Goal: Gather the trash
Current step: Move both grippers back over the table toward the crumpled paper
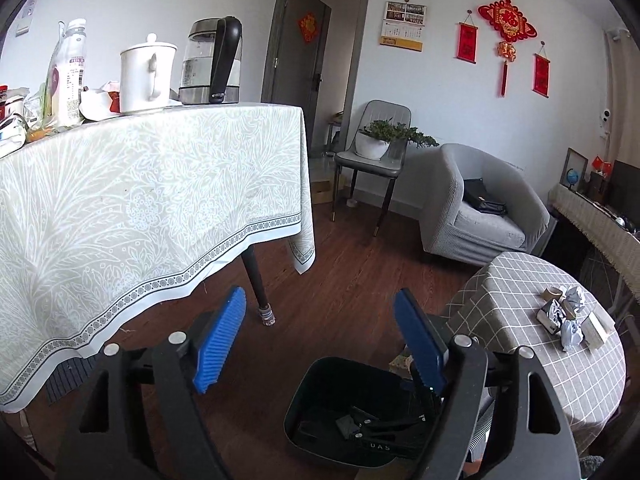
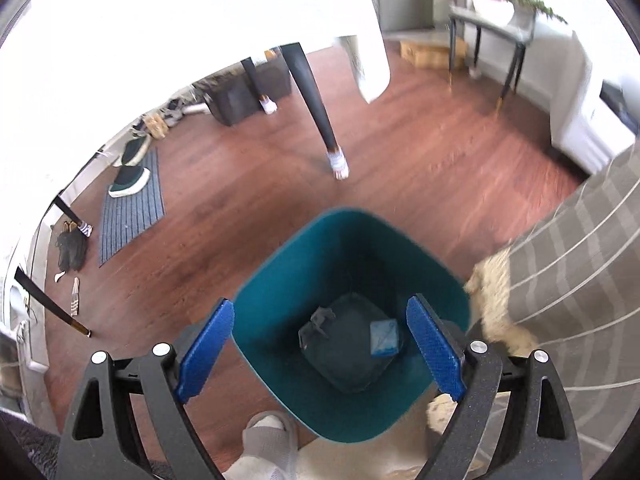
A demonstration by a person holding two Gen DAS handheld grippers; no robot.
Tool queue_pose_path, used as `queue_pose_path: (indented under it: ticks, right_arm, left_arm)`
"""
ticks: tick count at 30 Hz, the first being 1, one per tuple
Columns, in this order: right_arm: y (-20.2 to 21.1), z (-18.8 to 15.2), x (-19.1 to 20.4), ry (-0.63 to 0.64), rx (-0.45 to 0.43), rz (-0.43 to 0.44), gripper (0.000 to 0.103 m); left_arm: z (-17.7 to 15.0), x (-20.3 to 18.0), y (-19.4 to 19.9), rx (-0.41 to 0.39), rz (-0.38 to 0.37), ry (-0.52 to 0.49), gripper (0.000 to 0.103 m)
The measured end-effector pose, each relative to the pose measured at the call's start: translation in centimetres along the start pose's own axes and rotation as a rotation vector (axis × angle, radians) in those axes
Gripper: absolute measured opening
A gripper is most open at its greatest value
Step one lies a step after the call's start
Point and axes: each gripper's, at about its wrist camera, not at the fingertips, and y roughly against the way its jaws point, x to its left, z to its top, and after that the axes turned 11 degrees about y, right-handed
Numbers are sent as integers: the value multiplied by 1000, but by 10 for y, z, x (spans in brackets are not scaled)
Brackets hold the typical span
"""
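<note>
A dark teal trash bin (image 2: 280,280) stands on the wood floor; it also shows in the left wrist view (image 1: 304,408). Inside lie a crumpled dark wad (image 2: 320,320) and a small blue-white packet (image 2: 384,336). My right gripper (image 2: 320,354) is open and empty, hovering right over the bin's mouth. My left gripper (image 1: 320,332) is open and empty, above the floor beside the bin. Several crumpled papers (image 1: 570,330) and small boxes (image 1: 596,330) lie on the round checked table (image 1: 520,280) to the right.
A tall table with a patterned cloth (image 1: 140,200) fills the left, holding a kettle (image 1: 212,64) and mug. Its black leg (image 2: 316,100) stands near the bin. An armchair (image 1: 480,208) and chair with plant (image 1: 376,148) sit behind. A slippered foot (image 2: 264,444) is beside the bin.
</note>
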Motion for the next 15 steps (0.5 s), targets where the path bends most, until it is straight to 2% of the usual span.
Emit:
queue_pose_path:
  ticks: [7,15]
  right_arm:
    - [82,4,-14,6,-175,-12,89]
    - [164,-1,-46,0,-310,-102,89]
  left_arm:
    - [14,-14,19,-78,-32,8,85]
    - [13,-45,15,-72,-91,43,87]
